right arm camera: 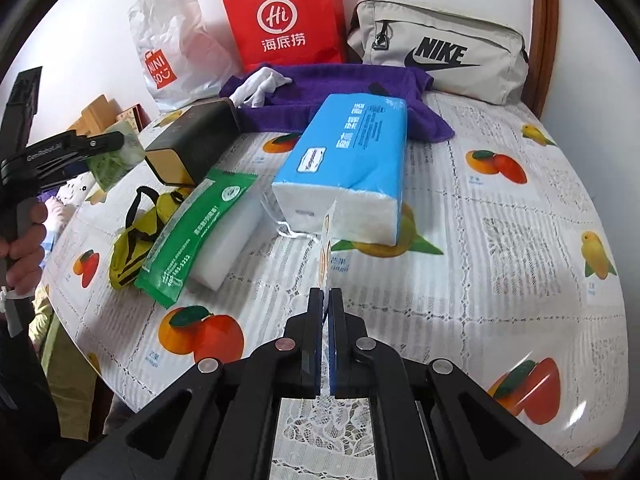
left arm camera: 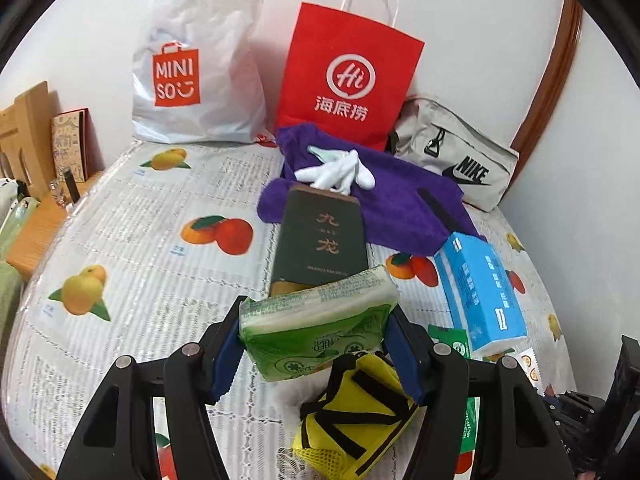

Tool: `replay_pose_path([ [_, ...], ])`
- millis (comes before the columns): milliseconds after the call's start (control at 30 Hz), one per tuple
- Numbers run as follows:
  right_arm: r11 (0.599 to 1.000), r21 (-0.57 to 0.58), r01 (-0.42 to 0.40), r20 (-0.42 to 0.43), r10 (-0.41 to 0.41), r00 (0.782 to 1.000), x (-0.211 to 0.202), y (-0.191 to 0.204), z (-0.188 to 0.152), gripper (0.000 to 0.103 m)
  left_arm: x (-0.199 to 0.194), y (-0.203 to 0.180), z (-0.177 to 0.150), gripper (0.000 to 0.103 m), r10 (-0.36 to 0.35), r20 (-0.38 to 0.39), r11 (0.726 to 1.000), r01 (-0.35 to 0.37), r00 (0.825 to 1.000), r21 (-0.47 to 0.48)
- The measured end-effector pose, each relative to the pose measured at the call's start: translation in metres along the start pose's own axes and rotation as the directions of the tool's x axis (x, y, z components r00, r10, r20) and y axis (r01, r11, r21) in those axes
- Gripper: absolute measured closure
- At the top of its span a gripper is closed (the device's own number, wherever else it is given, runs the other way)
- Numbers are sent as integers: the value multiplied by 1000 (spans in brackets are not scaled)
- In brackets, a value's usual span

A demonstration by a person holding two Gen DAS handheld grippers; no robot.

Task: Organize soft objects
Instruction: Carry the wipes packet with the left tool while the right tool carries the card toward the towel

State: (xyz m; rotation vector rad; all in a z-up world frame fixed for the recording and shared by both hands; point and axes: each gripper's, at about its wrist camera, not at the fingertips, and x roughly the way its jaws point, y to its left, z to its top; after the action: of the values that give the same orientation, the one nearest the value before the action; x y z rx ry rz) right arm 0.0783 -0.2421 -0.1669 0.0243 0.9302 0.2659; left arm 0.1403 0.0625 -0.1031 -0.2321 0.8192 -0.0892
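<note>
Left gripper (left arm camera: 316,336): clamped on a green tissue pack (left arm camera: 316,320), lifted clear of the table (left arm camera: 132,220), above the yellow pouch (left arm camera: 356,412) near the front edge.
Right gripper (right arm camera: 326,300): jaws pressed together on a thin printed packet (right arm camera: 325,248), seen edge-on, so what it is stays unclear.
Blue tissue pack (right arm camera: 348,164): flat mid-table, touching the purple towel (right arm camera: 340,88).
White gloves (right arm camera: 260,86): on the towel.
Back edge: red paper bag (right arm camera: 280,16), white plastic bag (right arm camera: 168,44), grey pouch (right arm camera: 440,48).
</note>
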Motion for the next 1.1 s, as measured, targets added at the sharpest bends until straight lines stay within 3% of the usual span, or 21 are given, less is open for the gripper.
replay_pose_path([
  [567, 998, -48, -35, 99, 39, 994, -30, 7, 52, 101, 2, -5, 30, 40, -17, 2, 1000, 17, 1000, 10],
  [1100, 999, -38, -5, 147, 10, 989, -6, -7, 139, 101, 29, -16, 76, 40, -63, -27, 998, 63, 998, 14],
])
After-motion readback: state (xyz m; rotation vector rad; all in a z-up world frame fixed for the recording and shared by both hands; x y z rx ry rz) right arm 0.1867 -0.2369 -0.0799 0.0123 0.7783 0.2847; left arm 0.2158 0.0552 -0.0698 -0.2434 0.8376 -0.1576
